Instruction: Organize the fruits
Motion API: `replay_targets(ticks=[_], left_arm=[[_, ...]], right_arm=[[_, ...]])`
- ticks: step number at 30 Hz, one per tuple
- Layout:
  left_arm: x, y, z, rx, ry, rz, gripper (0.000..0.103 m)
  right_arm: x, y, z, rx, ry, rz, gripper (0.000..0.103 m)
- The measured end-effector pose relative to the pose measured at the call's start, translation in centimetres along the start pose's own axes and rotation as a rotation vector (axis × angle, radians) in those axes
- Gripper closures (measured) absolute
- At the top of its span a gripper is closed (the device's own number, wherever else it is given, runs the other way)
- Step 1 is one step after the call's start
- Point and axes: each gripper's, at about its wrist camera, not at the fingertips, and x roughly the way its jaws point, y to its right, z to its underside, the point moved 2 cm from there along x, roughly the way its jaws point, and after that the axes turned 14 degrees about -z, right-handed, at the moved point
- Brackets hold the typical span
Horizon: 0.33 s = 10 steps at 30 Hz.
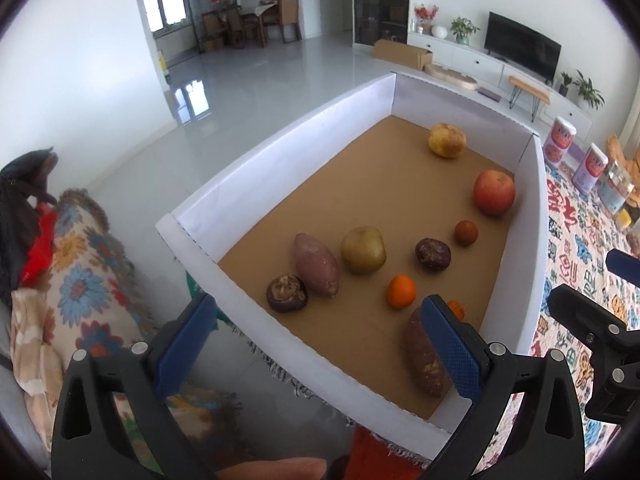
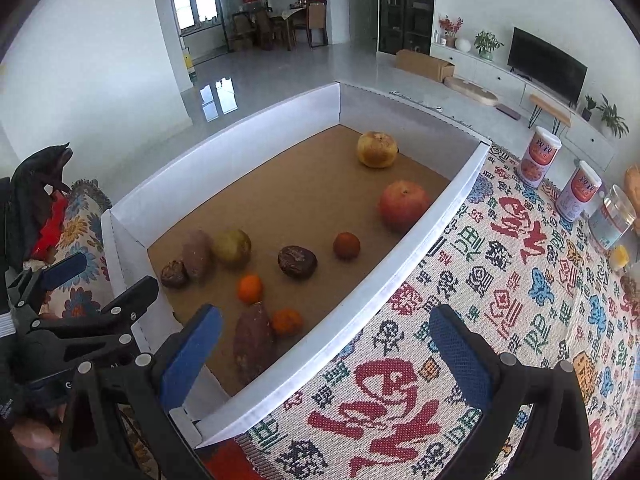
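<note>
A white-walled cardboard box holds several fruits: a red apple, a yellow fruit, a green pear, two sweet potatoes, small oranges and dark shrivelled fruits. My left gripper is open and empty above the box's near left corner. My right gripper is open and empty above the box's near right wall.
A patterned cloth covers the table right of the box. Two cans and a glass jar stand at the far right. A floral cushion lies to the left.
</note>
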Motion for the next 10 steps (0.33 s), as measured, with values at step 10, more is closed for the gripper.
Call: replay_targets(ticks=[10], left_arm=[[0.22, -0.12, -0.02, -0.031, -0.036, 0.071, 0.001]], right_arm=[[0.23, -0.42, -0.32, -0.019, -0.007, 0.016, 0.0]])
